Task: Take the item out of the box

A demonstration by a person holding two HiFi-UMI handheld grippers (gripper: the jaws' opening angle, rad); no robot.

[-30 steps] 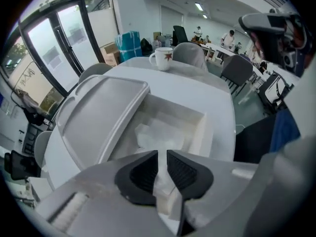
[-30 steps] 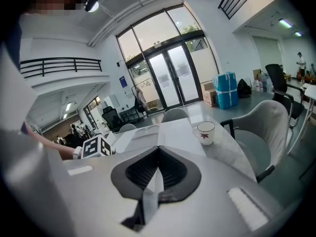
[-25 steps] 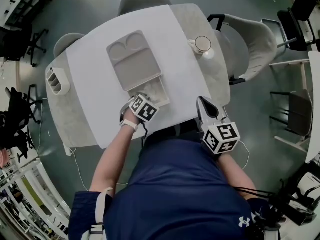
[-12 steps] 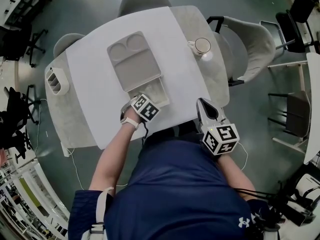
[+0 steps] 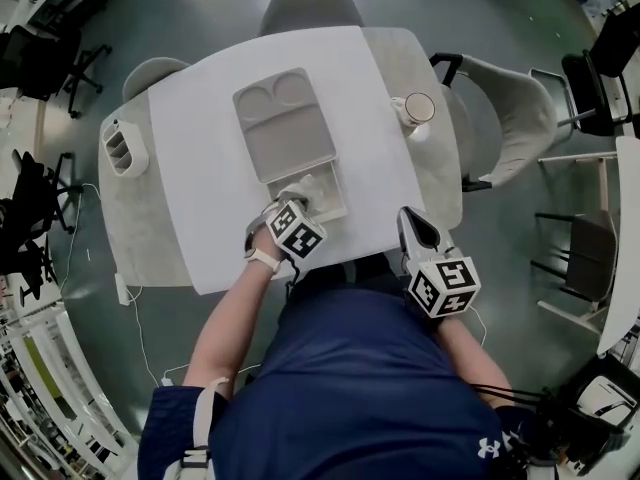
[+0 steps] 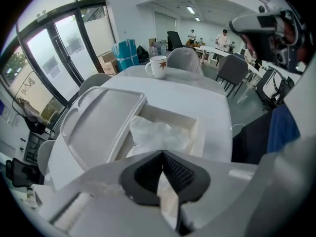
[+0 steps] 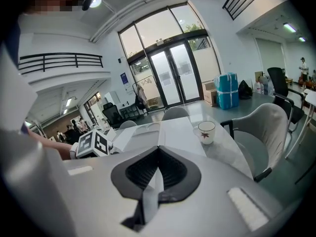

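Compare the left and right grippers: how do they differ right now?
Left gripper hangs over the open box, pointing steeply down; right gripper sits clear of the box near the table edge, pointing shallower. Left jaws pinch the clear bag in the box; right jaws hold nothing. Shared: both sets of jaws are shut.

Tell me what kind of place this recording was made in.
Probably an open-plan office or its lobby area: tall glass doors at the far end, a mezzanine railing overhead, and a black office chair among tables and desks on a grey floor.
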